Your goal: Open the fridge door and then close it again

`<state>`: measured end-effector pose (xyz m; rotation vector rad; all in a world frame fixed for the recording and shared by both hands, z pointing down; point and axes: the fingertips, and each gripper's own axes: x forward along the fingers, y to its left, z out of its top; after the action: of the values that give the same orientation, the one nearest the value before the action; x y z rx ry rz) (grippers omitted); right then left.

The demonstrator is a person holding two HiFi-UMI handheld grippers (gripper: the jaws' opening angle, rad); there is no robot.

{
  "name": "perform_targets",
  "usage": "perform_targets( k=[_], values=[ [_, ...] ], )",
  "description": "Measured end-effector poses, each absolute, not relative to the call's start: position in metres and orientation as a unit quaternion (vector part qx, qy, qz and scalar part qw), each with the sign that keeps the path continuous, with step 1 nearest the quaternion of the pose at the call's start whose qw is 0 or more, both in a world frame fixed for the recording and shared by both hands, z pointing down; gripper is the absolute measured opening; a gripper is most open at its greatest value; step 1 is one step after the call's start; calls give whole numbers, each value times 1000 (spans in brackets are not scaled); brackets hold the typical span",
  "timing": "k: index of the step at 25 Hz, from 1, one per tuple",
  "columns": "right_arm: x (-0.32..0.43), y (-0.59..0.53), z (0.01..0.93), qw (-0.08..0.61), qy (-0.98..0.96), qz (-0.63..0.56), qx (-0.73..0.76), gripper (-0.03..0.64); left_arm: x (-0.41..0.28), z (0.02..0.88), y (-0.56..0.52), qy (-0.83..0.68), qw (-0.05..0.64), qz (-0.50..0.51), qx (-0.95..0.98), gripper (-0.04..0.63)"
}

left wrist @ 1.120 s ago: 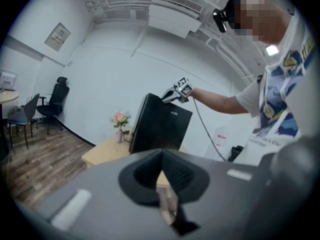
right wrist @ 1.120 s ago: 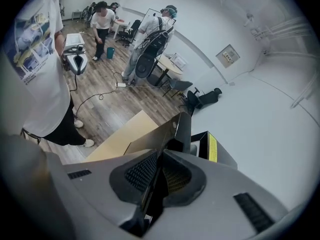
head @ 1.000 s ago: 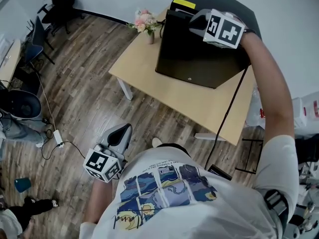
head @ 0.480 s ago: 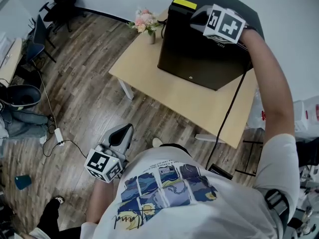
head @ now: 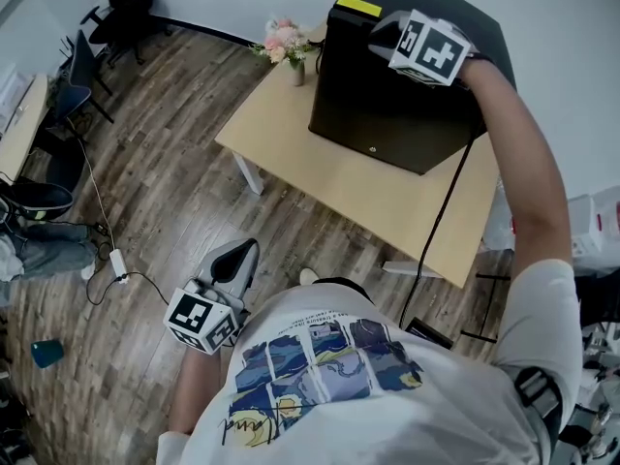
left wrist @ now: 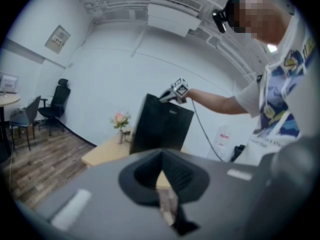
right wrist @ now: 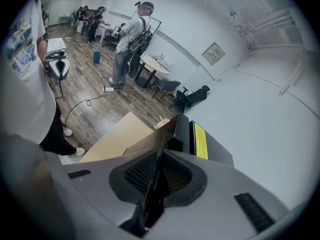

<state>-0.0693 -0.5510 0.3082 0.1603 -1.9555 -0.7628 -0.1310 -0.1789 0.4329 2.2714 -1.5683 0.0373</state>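
A black mini fridge (head: 387, 114) stands on a light wooden table (head: 291, 134). My right gripper (head: 383, 32) is at the top front corner of the fridge, shut on the upper edge of its door. In the right gripper view the door's thin edge (right wrist: 172, 129) runs between the jaws of the right gripper (right wrist: 159, 176), with a narrow gap to the body and its yellow label (right wrist: 200, 140). My left gripper (head: 235, 257) hangs low beside the person, away from the table, shut on nothing. From the left gripper (left wrist: 162, 179) the fridge (left wrist: 160, 129) shows ahead.
A small vase of pink flowers (head: 284, 42) stands on the table left of the fridge. A black cable (head: 441, 221) drops over the table's front edge. Office chairs (head: 82, 76) and a floor cable (head: 107, 260) lie left. A person (right wrist: 127, 39) stands in the background.
The fridge door has swung in toward the body, from ajar to nearly flush, with my right gripper following it. The left gripper has stayed put.
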Motion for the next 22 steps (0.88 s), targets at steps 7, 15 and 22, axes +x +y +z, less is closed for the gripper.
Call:
perform_targets(
  k=[7, 15, 22],
  values=[
    [-67, -554, 312, 483, -792, -352, 123, 41, -129, 428, -161, -559, 182, 14, 809, 8],
    [-57, -535, 298, 433, -791, -385, 196, 43, -138, 427, -131, -557, 181, 18, 810, 8],
    [-26, -487, 324, 417, -813, -340, 222, 31, -132, 424, -117, -526, 179, 29, 831, 8]
  ],
)
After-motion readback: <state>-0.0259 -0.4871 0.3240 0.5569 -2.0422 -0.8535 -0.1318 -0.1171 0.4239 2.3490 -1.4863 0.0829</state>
